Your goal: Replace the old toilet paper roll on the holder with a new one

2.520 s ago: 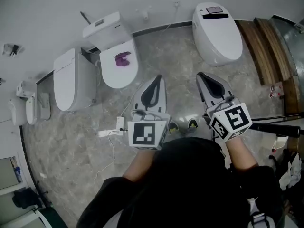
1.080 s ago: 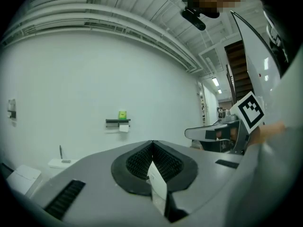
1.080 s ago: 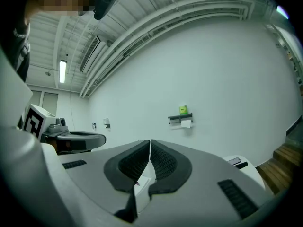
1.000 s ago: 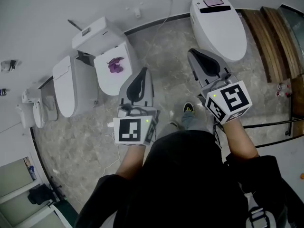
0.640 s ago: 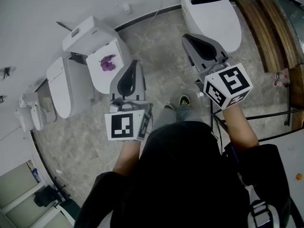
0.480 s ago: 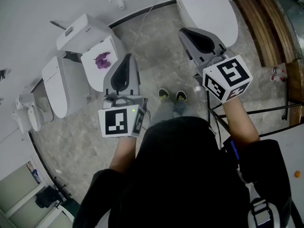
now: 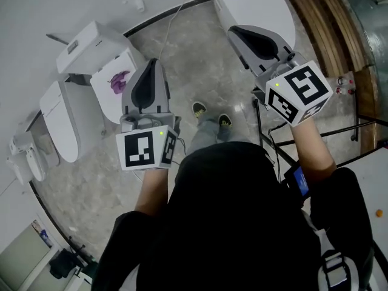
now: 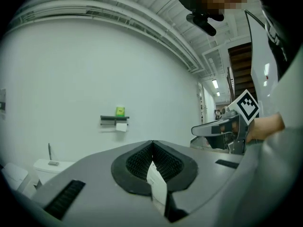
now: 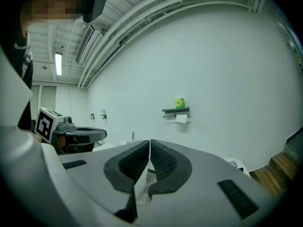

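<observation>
On the far white wall hangs a dark holder (image 8: 114,121) (image 9: 175,110) with a white paper roll (image 8: 121,126) (image 9: 180,119) under it and a green pack (image 8: 120,111) (image 9: 179,102) on top. It is well away from both grippers. My left gripper (image 7: 150,62) (image 8: 152,142) is held out level, its jaws shut with nothing gripped. My right gripper (image 7: 233,30) (image 9: 149,141) is held beside it, also shut and empty. Each gripper shows in the other's view: the right gripper (image 8: 208,129) and the left gripper (image 9: 90,134). The holder is not in the head view.
Several white toilets stand on the marble floor: one with a purple mark on its lid (image 7: 115,80), one further left (image 7: 57,120), one ahead of the right gripper (image 7: 251,5). Wooden steps (image 7: 321,11) and a black metal frame (image 7: 364,132) are at the right.
The person has stepped across the floor, so the toilets have slid left and up in the head view. Both grippers stay shut, carried along out in front.
</observation>
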Available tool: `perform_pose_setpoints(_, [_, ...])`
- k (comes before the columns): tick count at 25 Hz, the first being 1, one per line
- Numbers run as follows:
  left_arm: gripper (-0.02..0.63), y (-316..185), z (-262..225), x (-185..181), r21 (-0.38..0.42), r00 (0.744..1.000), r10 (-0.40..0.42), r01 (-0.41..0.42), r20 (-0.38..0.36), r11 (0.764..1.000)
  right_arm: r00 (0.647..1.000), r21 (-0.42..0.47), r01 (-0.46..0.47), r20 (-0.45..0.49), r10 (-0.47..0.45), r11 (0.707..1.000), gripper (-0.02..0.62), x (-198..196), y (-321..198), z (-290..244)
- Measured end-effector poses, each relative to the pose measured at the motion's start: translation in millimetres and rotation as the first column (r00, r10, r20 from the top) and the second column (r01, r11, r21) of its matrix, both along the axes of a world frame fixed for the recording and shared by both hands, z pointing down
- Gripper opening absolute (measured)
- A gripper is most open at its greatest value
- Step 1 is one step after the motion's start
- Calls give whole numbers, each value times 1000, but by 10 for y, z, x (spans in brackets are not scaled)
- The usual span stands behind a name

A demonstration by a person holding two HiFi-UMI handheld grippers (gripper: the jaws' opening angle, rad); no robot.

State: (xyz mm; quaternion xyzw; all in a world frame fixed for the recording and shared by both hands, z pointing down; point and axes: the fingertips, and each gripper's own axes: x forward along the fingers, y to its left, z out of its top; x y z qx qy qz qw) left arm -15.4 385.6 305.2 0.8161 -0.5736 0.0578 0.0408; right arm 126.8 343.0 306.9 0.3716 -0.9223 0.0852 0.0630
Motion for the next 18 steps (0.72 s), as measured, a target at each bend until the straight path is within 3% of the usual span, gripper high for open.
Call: perform_pose_setpoints(18, [23, -716, 69, -1018, 6, 997, 9, -8, -73, 1000, 997, 15, 21, -68, -20, 1000, 20, -1167, -661, -17])
